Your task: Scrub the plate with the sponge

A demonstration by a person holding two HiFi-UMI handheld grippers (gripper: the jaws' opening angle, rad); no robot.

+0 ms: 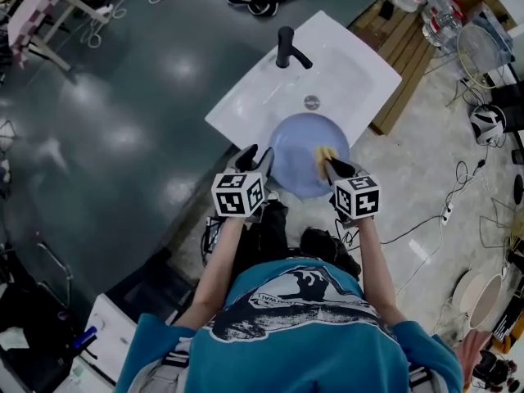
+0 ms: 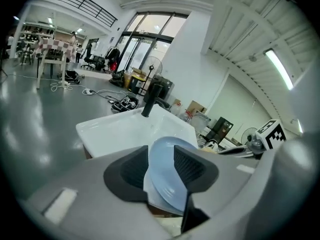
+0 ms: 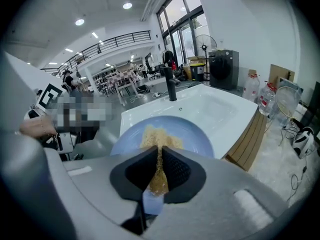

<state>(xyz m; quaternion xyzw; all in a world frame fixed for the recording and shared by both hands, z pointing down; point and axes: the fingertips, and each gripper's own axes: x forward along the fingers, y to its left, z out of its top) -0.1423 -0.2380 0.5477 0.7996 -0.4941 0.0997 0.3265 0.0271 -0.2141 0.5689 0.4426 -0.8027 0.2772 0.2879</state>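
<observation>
Teal shirt cloth (image 1: 286,334) fills the bottom of the head view, and two bare forearms are stretched from it toward the middle of the frame. Just above them, the left gripper (image 1: 255,159) and the right gripper (image 1: 332,166) are held side by side, each with its marker cube turned to the camera. Between the two, at frame centre, the blue plate (image 1: 295,150) is seen at the near corner of the white sink (image 1: 344,72), overhanging its front edge. The left gripper's fingers are spread wide; the plate's near rim is seen in the gap, though contact with either pad cannot be made out. The right gripper's fingers are pinched on the yellow sponge (image 1: 325,154), which is flattened between the pads and laid on the plate's right half. A black faucet (image 1: 286,46) stands at the sink's far corner, toward the top of the frame.
</observation>
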